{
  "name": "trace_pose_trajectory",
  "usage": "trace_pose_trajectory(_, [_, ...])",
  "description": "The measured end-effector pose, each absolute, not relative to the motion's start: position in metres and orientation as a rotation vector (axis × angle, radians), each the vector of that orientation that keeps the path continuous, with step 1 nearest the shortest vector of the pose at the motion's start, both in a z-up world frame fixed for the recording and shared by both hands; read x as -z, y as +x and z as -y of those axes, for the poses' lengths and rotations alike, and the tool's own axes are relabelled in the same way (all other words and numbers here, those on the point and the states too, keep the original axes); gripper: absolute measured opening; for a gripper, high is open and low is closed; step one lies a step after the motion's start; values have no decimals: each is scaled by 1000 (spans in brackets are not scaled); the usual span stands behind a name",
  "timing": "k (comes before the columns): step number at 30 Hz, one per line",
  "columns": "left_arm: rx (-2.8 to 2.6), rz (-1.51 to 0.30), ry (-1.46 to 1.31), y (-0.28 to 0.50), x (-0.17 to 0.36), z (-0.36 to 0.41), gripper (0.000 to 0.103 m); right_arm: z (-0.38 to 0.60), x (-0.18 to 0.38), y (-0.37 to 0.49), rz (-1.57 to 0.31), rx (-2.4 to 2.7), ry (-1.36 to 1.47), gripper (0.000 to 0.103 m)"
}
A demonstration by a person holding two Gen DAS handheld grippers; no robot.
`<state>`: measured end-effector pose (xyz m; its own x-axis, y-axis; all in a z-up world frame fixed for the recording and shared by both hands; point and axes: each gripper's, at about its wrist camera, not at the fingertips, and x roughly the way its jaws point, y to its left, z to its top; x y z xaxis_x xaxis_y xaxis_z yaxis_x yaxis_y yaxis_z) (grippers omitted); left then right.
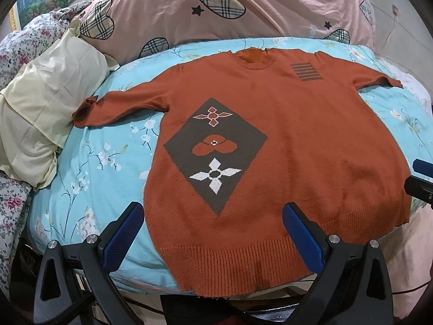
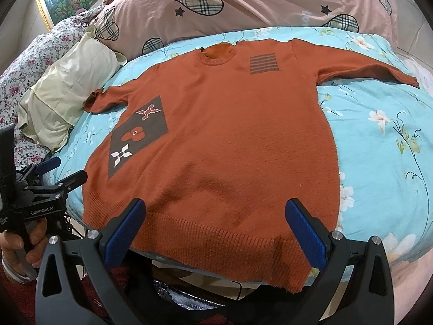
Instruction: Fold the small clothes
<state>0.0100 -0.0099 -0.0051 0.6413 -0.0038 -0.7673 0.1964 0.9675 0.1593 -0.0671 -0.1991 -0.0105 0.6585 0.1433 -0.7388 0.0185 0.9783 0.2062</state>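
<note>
An orange knit sweater [image 1: 284, 135] lies flat, front up, on a light blue floral bed cover [image 1: 102, 162], both sleeves spread out, collar at the far side. It has a grey diamond patch [image 1: 215, 149] with flowers and a grey striped patch. My left gripper [image 1: 213, 216] is open, its jaws standing over the sweater's lower left hem. In the right wrist view the sweater [image 2: 230, 135] fills the middle. My right gripper [image 2: 215, 214] is open over the lower right hem. The left gripper [image 2: 63, 173] shows at the left edge, held by a hand.
A pink quilt with plaid hearts [image 1: 216, 8] is piled at the far side. A cream pillow [image 1: 46, 103] and a floral sheet [image 1: 16, 51] lie at the left. The bed's near edge runs just under the sweater's hem. Part of the right gripper [image 1: 422, 178] shows at the right edge.
</note>
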Motion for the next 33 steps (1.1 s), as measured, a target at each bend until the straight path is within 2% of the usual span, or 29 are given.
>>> trace_pose_trajectory(17, [144,-895,196,34,18,12,102,238,17,-44,-831,-32,292,103])
trace_pose_trajectory(33, [128,-937,160,103,20,18,102,409,3,-2,-759,297,442,102])
